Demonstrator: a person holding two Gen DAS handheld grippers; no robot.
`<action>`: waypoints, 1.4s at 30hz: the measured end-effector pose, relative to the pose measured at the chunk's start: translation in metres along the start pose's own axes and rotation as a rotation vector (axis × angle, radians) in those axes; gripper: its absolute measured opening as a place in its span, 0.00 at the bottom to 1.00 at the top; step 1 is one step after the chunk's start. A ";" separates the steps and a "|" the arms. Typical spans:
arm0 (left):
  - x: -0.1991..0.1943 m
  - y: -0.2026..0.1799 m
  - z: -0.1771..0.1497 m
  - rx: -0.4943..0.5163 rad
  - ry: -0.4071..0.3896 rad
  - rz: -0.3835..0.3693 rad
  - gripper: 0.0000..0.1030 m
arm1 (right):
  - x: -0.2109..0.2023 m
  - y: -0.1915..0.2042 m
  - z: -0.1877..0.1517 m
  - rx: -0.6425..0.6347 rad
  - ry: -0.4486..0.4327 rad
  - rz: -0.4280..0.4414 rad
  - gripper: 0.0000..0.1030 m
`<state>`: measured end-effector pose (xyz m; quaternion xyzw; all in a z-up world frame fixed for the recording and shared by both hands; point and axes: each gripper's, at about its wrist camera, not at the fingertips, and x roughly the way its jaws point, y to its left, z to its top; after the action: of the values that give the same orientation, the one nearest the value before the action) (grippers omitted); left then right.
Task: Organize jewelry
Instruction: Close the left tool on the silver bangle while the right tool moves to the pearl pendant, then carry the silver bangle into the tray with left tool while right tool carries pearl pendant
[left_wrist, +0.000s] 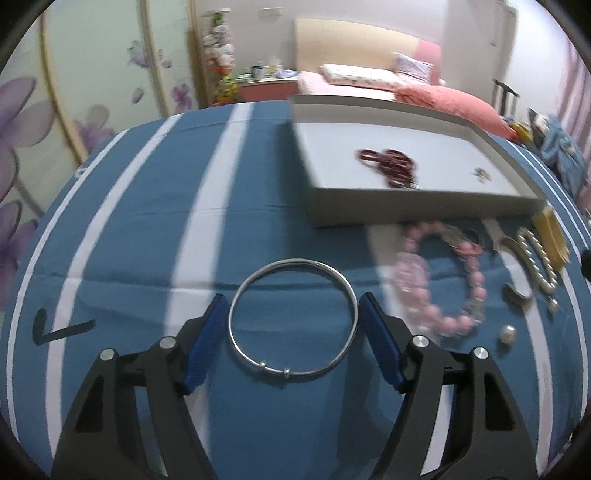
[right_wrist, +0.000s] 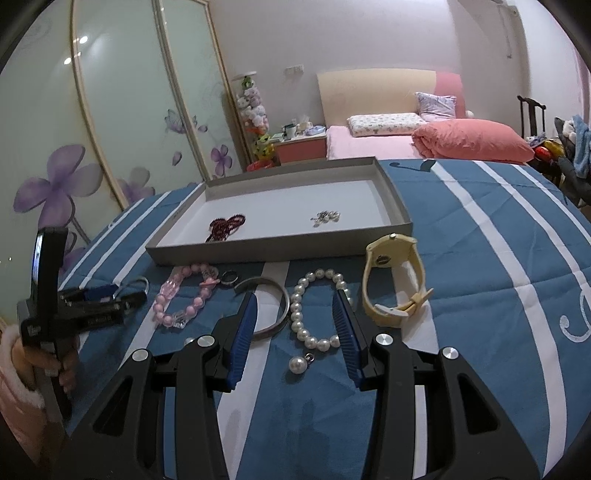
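- Left gripper (left_wrist: 291, 310): angled steeply down at the blue-and-white striped bedspread (left_wrist: 147, 221). Jaws stand wide; the blue pads flank the silver bangle (left_wrist: 293, 319) on either side. Whether the pads touch the ring cannot be told; a thin gap seems to show on each side.
- From the right wrist view, the left gripper (right_wrist: 129, 295) sits at far left, held by a hand (right_wrist: 55, 365) in a fuzzy pink sleeve (right_wrist: 14, 391).
- Silver bangle: thin plain hoop, lying flat on the cloth, two small sliding beads on the near arc, centred between the left fingers.
- Right gripper (right_wrist: 297, 314): tilted down less steeply, jaws at a middling gap, holding nothing. The pearl bracelet (right_wrist: 314, 310) lies on the cloth between its fingers, its right edge just beside the right pad; a loose pearl pendant (right_wrist: 298, 363) lies nearer the camera.
- An open silver cuff (right_wrist: 271, 306) lies just beside the left pad; a pink bead bracelet (right_wrist: 184, 299) and a small dark ring (right_wrist: 229, 277) lie further left.
- A cream wristwatch (right_wrist: 395, 284) stands on edge to the right of the pearls.
- The grey tray (right_wrist: 280, 247), behind the row, holds a dark red beaded string (right_wrist: 225, 226) and a small silver piece (right_wrist: 325, 217), well apart.
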<state>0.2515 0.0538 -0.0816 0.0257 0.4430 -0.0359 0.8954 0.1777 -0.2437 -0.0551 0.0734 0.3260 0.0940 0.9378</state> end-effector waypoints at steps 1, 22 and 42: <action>0.000 0.006 0.001 -0.015 0.000 0.012 0.69 | 0.002 0.002 -0.001 -0.010 0.010 0.007 0.43; 0.000 0.035 0.003 -0.085 0.001 0.063 0.69 | 0.033 0.080 -0.022 -0.262 0.206 0.190 0.32; 0.000 0.036 0.004 -0.085 0.001 0.063 0.69 | 0.043 0.079 -0.027 -0.282 0.263 0.127 0.14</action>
<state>0.2576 0.0889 -0.0792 0.0016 0.4437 0.0112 0.8961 0.1835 -0.1553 -0.0858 -0.0512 0.4239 0.2064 0.8804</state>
